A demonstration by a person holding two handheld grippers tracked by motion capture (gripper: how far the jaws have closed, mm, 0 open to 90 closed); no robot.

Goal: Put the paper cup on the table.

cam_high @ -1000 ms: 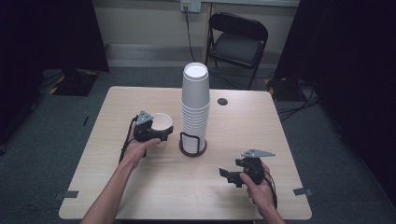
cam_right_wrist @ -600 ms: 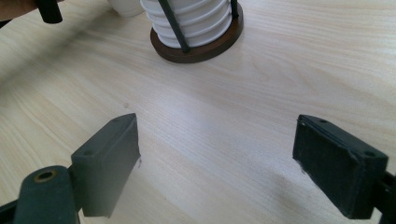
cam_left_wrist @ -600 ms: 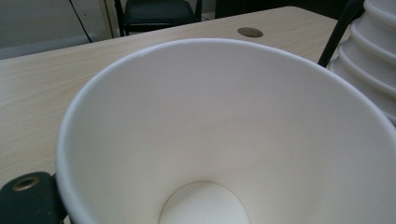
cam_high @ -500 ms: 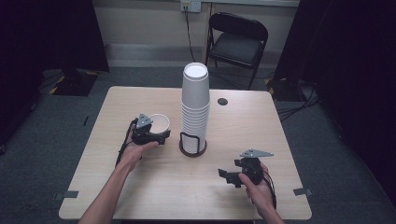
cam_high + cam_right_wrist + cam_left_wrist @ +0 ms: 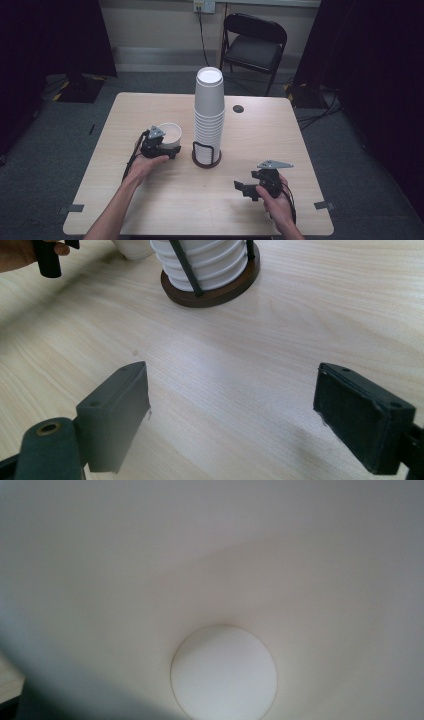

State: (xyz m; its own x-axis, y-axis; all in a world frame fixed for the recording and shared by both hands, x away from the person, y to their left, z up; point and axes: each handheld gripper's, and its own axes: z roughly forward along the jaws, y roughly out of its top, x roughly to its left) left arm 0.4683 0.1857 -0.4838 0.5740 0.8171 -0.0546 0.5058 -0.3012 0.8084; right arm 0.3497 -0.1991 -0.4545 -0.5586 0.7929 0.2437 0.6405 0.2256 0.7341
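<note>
High view, pale wood table (image 5: 150,210), grey carpet (image 5: 60,150), folding chair (image 5: 252,42) behind.

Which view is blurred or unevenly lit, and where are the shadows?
Left gripper view: very close inside of the white cup, soft and out of focus, a grey shadow in its lower left. Right gripper view: sharp wood grain on the table, near jaws slightly soft. High view: table well lit, surrounding room dark.

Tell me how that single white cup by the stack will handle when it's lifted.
The cup looks like thin paper and empty, so probably very light. The left gripper, whose jaws have just been closing, sits at its rim, which may dent under a hard squeeze. Tall and narrow-based, it could tip if nudged.
</note>
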